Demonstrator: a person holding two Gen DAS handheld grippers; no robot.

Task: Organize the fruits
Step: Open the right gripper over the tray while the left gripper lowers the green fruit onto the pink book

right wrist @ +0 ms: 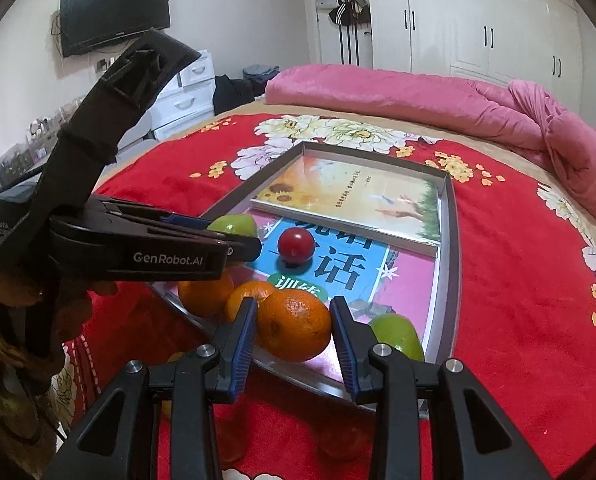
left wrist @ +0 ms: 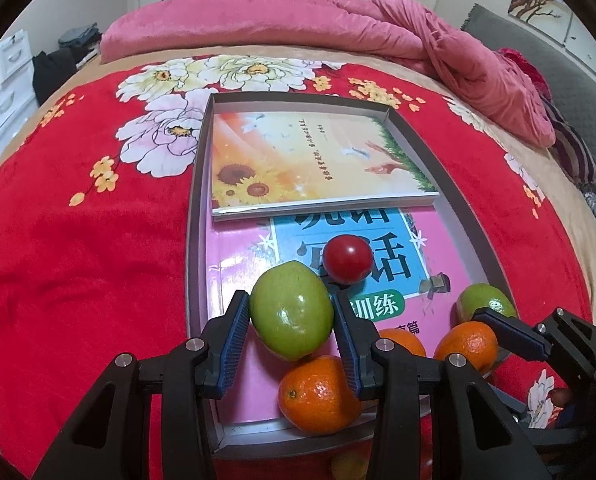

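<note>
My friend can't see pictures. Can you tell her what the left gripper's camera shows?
The left gripper is shut on a green fruit above a shallow box on a red flowered bedspread. In the box lie two books, a red fruit, oranges and another green fruit. The right gripper reaches in at the right.

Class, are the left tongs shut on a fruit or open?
Shut on the green fruit: both pads of the left tongs press its sides.

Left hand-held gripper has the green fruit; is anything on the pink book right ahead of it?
Yes. A red fruit sits on the pink book just beyond the green fruit in the left hand-held gripper.
</note>
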